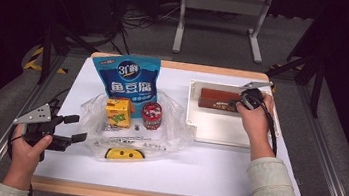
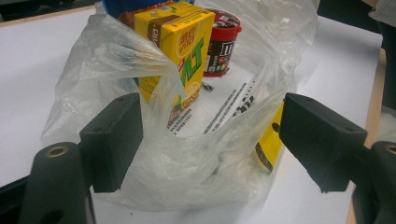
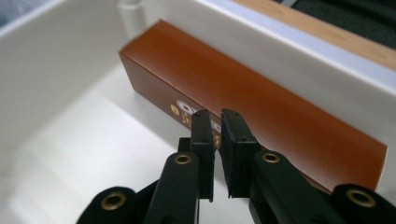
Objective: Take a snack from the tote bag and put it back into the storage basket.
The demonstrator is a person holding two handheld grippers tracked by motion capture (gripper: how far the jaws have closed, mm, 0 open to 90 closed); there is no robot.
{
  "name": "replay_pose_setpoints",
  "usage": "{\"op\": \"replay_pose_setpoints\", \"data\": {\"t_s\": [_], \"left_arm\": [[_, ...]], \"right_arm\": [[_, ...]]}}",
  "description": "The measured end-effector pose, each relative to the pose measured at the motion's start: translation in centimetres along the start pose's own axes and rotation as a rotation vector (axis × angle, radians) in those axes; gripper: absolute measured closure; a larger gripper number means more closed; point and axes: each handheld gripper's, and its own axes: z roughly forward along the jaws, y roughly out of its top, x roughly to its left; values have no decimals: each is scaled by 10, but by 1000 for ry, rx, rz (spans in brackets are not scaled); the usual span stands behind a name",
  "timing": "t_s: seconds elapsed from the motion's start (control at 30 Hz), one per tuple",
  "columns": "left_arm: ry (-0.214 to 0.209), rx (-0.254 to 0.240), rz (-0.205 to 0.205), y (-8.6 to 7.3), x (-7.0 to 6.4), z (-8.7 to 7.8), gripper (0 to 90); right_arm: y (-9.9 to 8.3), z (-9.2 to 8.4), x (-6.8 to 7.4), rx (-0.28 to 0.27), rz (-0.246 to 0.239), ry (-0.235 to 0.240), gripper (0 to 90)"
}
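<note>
Brown and long, the cardboard box (image 3: 261, 116) lies in the shallow white plastic tray (image 1: 224, 129) on the right of the white bench (image 1: 194, 168), against the tray's far wall. The right claw (image 3: 215, 126) hovers just over the box's printed side, its jaws a narrow slit apart with nothing between them. The left claw (image 1: 74, 128) stands spread at the edge of the crumpled clear plastic bag (image 2: 187, 158), which holds a yellow drink carton (image 2: 180, 44) and a small red-lidded tub (image 2: 223, 42)
</note>
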Motion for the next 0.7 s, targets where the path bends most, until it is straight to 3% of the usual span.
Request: {"op": "replay_pose_setpoints", "data": {"t_s": [0.37, 0.6, 0.7], "left_arm": [[4, -3, -4, 0, 0, 0, 207], [5, -2, -2, 0, 0, -1, 204], [6, -3, 0, 0, 0, -1, 204]], "right_arm": [[28, -26, 26, -129, -8, 92, 602], [46, -32, 40, -165, -45, 145, 459], [56, -34, 47, -178, -82, 174, 380]]}}
